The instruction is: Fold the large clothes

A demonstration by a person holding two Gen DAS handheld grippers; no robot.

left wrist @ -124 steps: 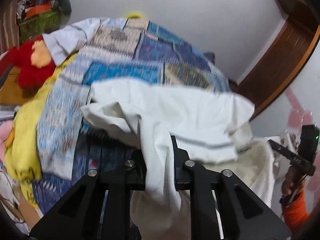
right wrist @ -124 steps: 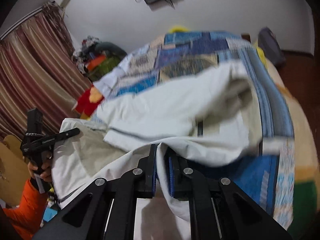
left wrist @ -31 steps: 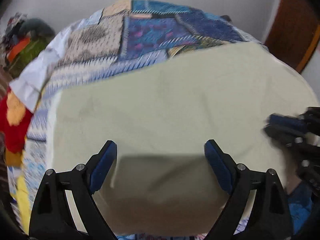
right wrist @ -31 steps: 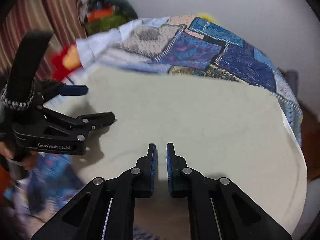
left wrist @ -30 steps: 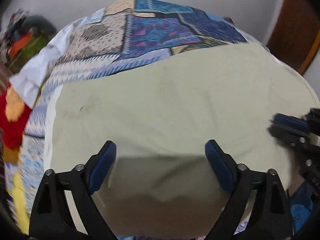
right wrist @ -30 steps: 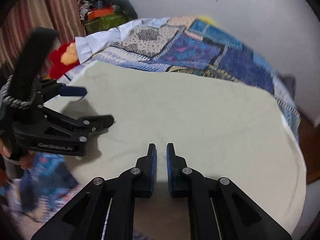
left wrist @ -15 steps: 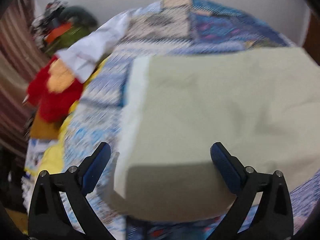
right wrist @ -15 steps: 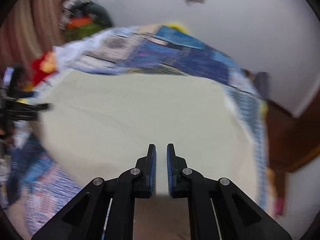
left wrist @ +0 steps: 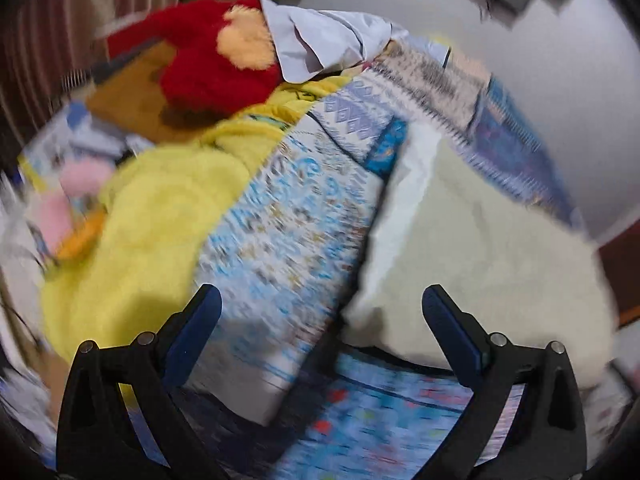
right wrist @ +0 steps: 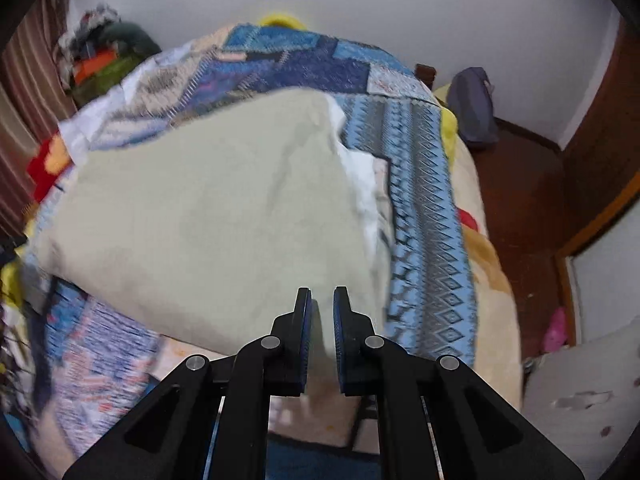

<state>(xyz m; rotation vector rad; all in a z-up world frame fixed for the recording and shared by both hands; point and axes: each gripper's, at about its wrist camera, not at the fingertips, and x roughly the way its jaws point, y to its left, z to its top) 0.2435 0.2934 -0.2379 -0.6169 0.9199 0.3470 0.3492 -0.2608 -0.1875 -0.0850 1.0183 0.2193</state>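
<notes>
A large cream-white garment (right wrist: 216,216) lies folded flat on the blue patchwork bedspread (right wrist: 424,216). In the left wrist view the same garment (left wrist: 492,256) fills the right side, its white edge running up the middle. My left gripper (left wrist: 320,312) is open, its blue-padded fingers wide apart above the bedspread just left of the garment's near corner, holding nothing. My right gripper (right wrist: 320,308) is shut with nothing between its pads, hovering over the garment's near right corner.
A red and orange plush toy (left wrist: 216,64) and a yellow blanket (left wrist: 152,216) lie at the left of the bed, with a white shirt (left wrist: 320,44) beside them. A grey bag (right wrist: 472,108) sits on the brown floor at the right. Striped curtains (right wrist: 24,92) hang at the left.
Both grippers have swung apart: the left one slid left off the garment to its left edge, the right one moved to its right edge. The garment lies still.
</notes>
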